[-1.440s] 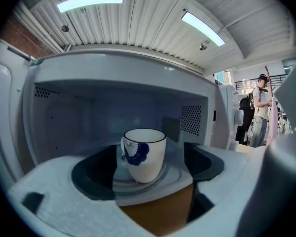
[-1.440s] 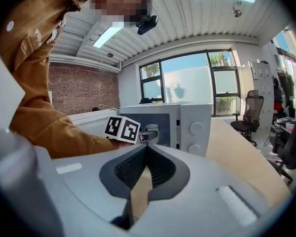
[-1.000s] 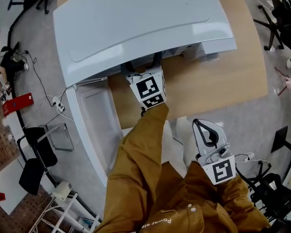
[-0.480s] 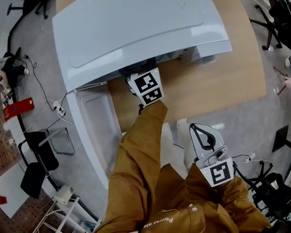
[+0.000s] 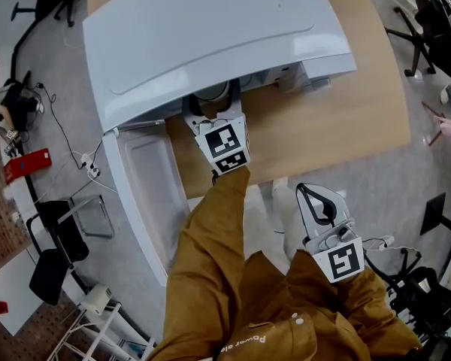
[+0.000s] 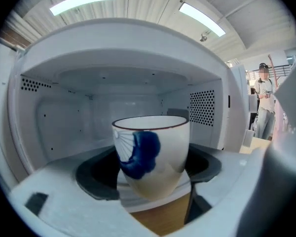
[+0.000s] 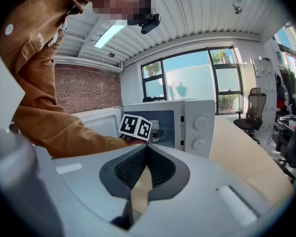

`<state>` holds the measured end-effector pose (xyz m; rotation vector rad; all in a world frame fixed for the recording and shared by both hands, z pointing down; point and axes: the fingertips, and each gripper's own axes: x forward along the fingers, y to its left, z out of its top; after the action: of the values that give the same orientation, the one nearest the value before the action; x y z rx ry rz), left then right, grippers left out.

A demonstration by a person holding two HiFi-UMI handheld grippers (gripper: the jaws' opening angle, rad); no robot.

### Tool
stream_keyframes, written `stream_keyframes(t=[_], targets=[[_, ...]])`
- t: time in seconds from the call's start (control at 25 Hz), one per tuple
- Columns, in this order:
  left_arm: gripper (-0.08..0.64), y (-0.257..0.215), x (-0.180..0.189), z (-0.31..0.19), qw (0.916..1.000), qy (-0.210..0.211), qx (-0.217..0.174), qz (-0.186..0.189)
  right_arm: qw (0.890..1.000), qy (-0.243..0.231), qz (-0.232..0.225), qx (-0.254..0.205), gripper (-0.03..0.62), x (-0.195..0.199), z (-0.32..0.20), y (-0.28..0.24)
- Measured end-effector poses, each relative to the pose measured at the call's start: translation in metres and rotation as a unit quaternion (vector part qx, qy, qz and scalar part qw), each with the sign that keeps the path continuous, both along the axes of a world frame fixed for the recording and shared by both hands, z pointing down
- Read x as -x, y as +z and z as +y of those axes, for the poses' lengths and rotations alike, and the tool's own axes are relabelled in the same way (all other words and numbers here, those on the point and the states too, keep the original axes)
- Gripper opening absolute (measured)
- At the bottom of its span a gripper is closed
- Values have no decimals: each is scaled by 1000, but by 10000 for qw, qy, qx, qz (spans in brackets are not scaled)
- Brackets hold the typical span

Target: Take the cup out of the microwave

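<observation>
Head view, left hand-held gripper (image 5: 213, 101) clamping cup (image 6: 153, 149)

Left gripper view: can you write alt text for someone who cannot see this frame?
A white cup with a blue pattern is clamped between the left gripper's dark jaws, which have just been closing on it. Behind it stands the open white microwave; wooden tabletop shows below the cup.
</observation>
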<state>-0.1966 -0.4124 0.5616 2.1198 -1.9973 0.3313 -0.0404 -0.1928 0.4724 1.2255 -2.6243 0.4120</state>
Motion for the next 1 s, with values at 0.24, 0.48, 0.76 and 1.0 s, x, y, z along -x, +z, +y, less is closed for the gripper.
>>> stream_keyframes(t=[0.24,0.48,0.76,1.0], targets=[[380,-27,-5,26,9996,104,-244,22,9999,-99,-8,-108,8,5,4,-7],[380,-52,-10,58,9993,159,-330,102,9996,-96,2,-262,8,8,-2,-24],[380,-87,-16,102,9990,274,-336,137,9985,-116,-38,-537,8,6,-20,-51],[380,-126,-21,140,9981,435,-391,194,9947,-281,75,-989,8,18,-41,-83]])
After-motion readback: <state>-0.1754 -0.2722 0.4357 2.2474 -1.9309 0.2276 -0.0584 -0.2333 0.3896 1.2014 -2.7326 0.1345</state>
